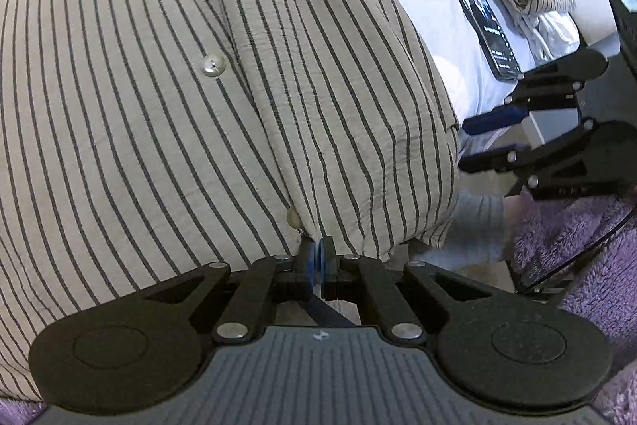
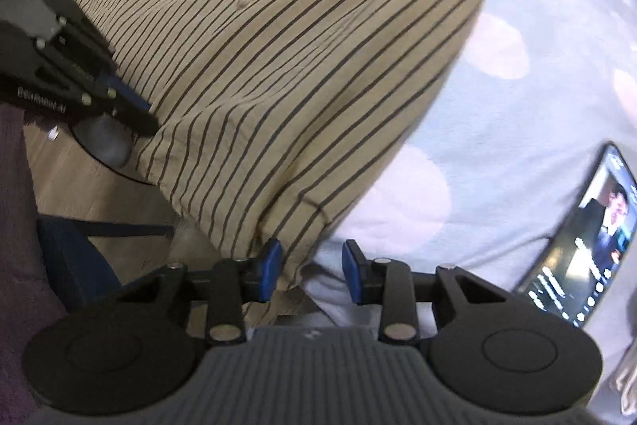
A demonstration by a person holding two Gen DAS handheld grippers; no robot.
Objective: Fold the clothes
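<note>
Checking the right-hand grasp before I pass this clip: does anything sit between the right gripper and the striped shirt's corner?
Nothing visible does. The right gripper has its jaws open around the hem corner of the beige, dark-striped button-up shirt, with only pale bedsheet beneath. The black smartphone lies off to the side, clear of the jaws.

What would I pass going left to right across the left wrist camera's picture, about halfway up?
Striped shirt → its row of buttons → pale bedsheet → phone → the other gripper, coming in from the right edge.
</note>
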